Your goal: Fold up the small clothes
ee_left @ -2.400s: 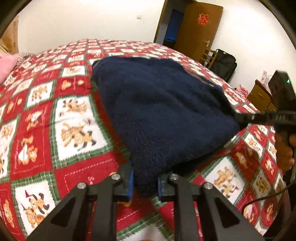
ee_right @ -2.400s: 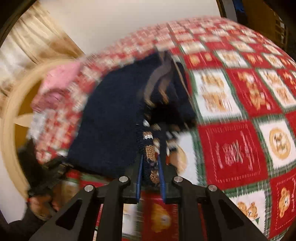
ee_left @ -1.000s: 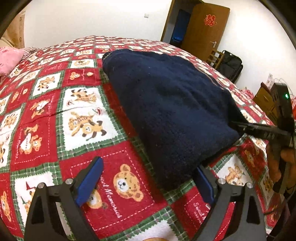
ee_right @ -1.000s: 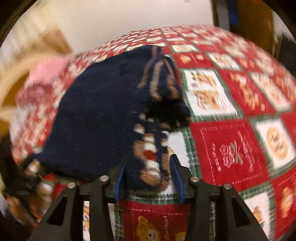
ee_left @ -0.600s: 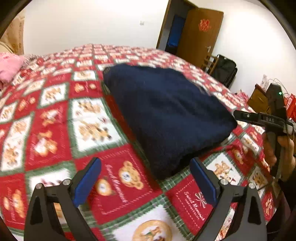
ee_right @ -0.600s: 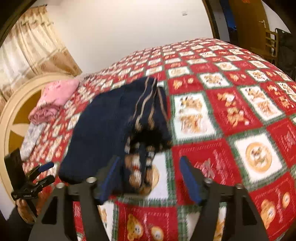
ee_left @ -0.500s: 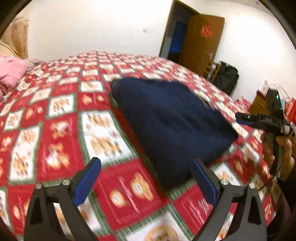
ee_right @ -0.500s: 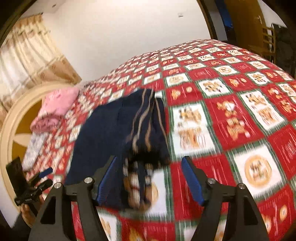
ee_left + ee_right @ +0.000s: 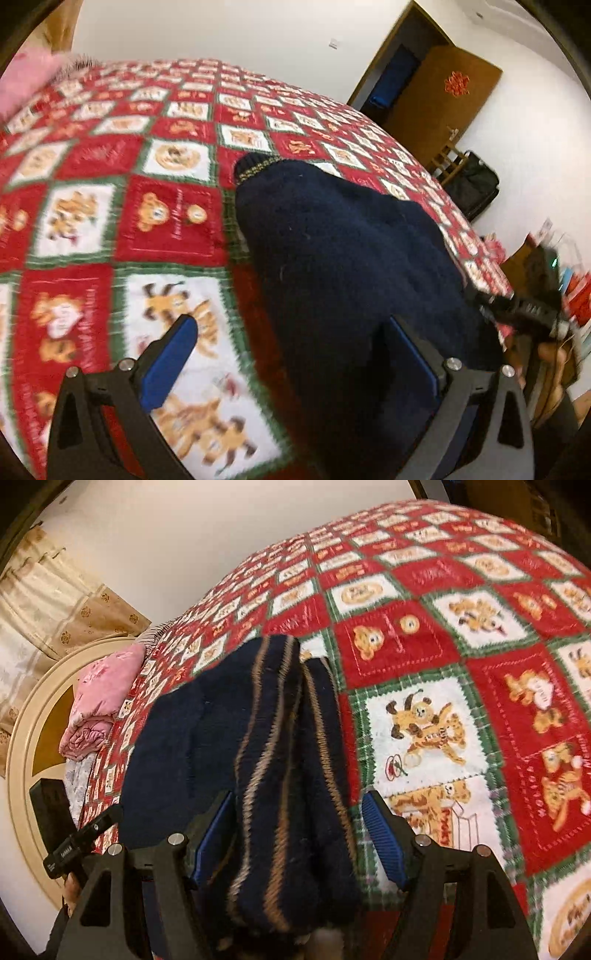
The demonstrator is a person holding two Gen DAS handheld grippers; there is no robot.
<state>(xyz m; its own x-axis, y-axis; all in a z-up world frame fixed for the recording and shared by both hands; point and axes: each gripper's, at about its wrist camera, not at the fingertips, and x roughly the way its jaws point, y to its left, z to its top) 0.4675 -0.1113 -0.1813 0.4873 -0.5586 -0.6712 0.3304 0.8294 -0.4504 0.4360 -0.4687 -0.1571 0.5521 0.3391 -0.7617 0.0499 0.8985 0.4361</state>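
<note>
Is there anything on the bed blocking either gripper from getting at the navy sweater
Nothing visible does. The navy sweater lies directly under both grippers: the left gripper straddles its edge with open jaws, and the right gripper brackets its striped part, pads clear of the knit.

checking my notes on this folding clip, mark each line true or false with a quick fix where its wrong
1. The navy sweater lies on a red patchwork bedspread. True.
2. The left gripper is clamped on the sweater. False: its jaws stand wide open, gripping nothing.
3. The striped part of the sweater shows between the right gripper fingers. True.
4. A pink bundle sits on top of the sweater. False: it lies apart, by the cream headboard.
5. The brown door is open. True.
</note>
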